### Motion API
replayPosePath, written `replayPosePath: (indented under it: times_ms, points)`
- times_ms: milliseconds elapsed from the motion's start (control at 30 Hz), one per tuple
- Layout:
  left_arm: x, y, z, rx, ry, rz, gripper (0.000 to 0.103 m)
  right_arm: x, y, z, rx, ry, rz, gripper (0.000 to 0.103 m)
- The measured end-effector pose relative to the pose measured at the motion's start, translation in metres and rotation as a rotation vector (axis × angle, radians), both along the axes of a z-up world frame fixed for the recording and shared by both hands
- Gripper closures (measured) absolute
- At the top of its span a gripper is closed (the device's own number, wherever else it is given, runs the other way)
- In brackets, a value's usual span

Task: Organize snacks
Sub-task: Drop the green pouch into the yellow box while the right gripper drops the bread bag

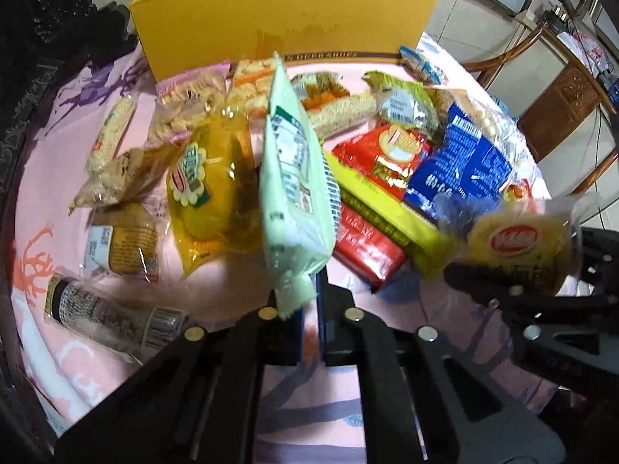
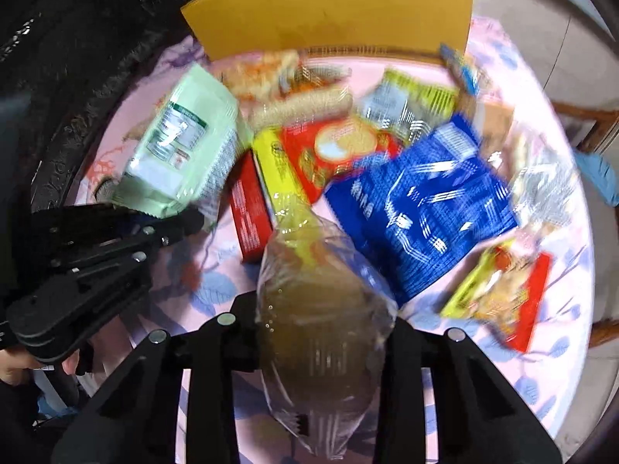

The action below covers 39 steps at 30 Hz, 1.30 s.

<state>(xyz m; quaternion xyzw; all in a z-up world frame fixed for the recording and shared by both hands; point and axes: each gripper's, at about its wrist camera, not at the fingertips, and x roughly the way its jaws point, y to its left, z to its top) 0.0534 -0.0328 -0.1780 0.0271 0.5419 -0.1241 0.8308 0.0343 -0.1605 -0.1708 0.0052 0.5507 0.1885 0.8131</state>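
The left gripper [image 1: 308, 301] pinches the light, crinkly pale-green plastic snack pouch [image 1: 296, 178] by its sealed edge; the right gripper [image 2: 323, 332] clamps a soft clear-wrapped yellow cake [image 2: 321, 309] at mid-body, which likely crushes easily.

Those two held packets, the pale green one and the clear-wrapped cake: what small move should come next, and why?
Probably carry both toward the yellow box. The left gripper already pinches the pale green packet by its edge, the right gripper holds the clear-wrapped cake, and both hang above the snack pile.

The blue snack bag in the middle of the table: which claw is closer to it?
Right. The right claw, gripping a clear-wrapped cake, sits beside the blue bag; the left claw, holding a pale green packet, is farther away.
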Motion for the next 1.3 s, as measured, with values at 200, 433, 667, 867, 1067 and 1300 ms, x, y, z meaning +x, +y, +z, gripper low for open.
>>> replayPosePath:
  times_ms: [200, 433, 667, 867, 1067, 1300]
  points:
    - [0.001, -0.003, 0.021, -0.027, -0.037, -0.004, 0.099, 0.003, -0.007, 0.023, 0.008, -0.046, -0.015, 0.070]
    - [0.017, -0.008, 0.025, -0.030, -0.028, -0.008, 0.099, 0.018, -0.007, 0.028, -0.001, -0.038, -0.014, 0.070]
    - [0.023, -0.006, 0.023, -0.008, -0.095, 0.099, 0.017, 0.020, -0.003, 0.025, -0.008, -0.026, 0.005, 0.070]
    - [0.045, -0.011, 0.012, -0.017, -0.052, 0.057, 0.067, 0.023, -0.008, 0.025, -0.013, -0.021, -0.005, 0.070]
    - [0.047, -0.017, 0.009, -0.053, -0.024, 0.035, 0.090, 0.024, -0.014, 0.031, -0.007, -0.032, -0.021, 0.070]
    - [0.039, -0.010, 0.024, -0.083, -0.054, 0.044, 0.091, 0.026, -0.011, 0.036, -0.004, -0.048, -0.012, 0.070]
